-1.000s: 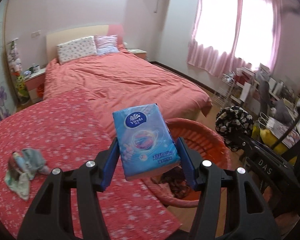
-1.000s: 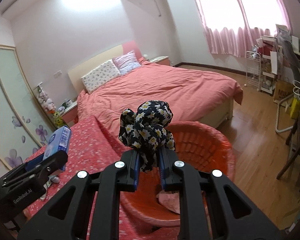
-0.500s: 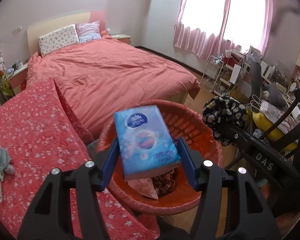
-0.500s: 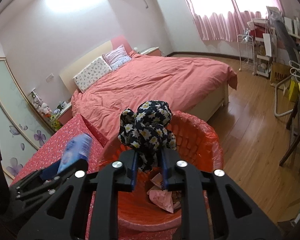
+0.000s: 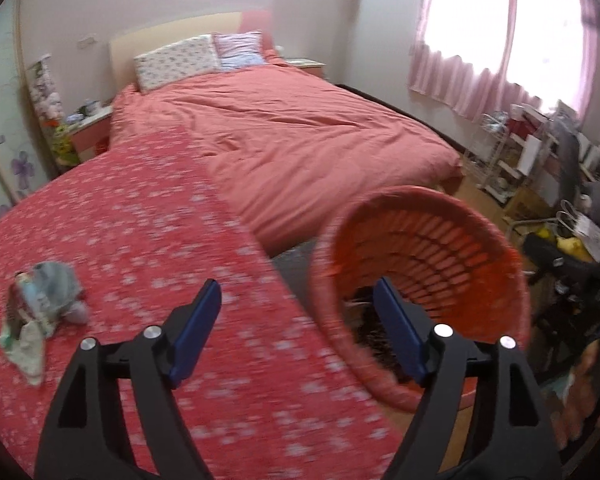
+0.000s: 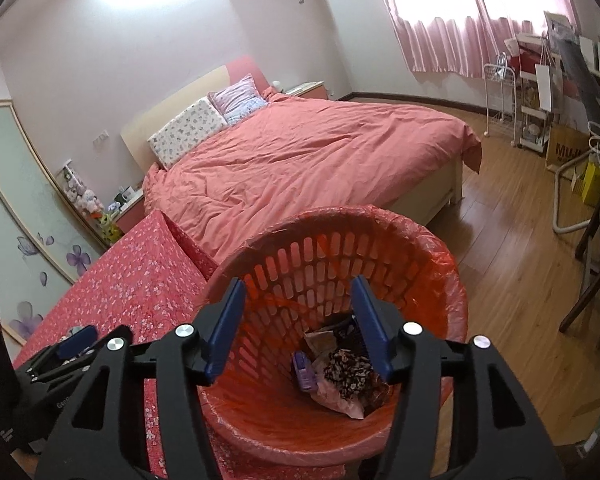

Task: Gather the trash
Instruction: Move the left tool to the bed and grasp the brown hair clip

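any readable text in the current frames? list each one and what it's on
"MUJ": dark letters on the brown cardboard box by the wire rack; the rest is hidden behind a chair frame.
"Ge": white print on the left gripper body in the right wrist view, cut off by the right gripper.
Items in the orange basket: print too small to read.
Left wrist view: too blurred, nothing legible.

Dark floral cloth (image 6: 350,370) & blue tissue pack (image 6: 305,372) lying in orange-lined basket (image 6: 432,248), crumpled rag (image 5: 40,304) sitting on red floral surface (image 5: 148,216).
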The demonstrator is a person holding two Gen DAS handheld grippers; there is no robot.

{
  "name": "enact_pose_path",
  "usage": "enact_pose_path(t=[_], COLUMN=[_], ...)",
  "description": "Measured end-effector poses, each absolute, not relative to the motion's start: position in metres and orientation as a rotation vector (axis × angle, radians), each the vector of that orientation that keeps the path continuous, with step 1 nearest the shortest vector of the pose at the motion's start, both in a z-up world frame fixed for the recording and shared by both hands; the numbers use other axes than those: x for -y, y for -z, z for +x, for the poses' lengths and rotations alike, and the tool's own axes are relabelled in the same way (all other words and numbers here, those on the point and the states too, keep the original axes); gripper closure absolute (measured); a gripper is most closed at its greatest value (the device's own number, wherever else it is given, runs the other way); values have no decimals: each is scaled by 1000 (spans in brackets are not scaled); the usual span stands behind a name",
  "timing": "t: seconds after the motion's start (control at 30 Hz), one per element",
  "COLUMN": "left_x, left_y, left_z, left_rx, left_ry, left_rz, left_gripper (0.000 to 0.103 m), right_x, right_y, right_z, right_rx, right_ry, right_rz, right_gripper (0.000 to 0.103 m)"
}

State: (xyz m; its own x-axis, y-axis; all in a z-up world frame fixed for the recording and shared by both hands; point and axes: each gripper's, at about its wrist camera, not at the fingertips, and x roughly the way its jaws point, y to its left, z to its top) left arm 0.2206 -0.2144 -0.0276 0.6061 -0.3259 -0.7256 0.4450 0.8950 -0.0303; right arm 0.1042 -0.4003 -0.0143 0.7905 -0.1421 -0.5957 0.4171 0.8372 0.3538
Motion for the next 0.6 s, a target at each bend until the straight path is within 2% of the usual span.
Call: enact_pose_path(t=[0.27,0.33,0.6], left_x=[143,121,37], left_y=[33,34,38], left_z=[228,230,235], left_rx=[-792,-780,-818], left_ry=[283,221,103], left_rz=[154,149,82], left_gripper=[21,17,15], right_x=[373,362,311], right_y=[7,7,8], right_z=[114,118,134], right_rx=[-602,-614,-655], right_ry=[298,282,207], right_rz=[434,416,337], right_gripper=[44,44,44])
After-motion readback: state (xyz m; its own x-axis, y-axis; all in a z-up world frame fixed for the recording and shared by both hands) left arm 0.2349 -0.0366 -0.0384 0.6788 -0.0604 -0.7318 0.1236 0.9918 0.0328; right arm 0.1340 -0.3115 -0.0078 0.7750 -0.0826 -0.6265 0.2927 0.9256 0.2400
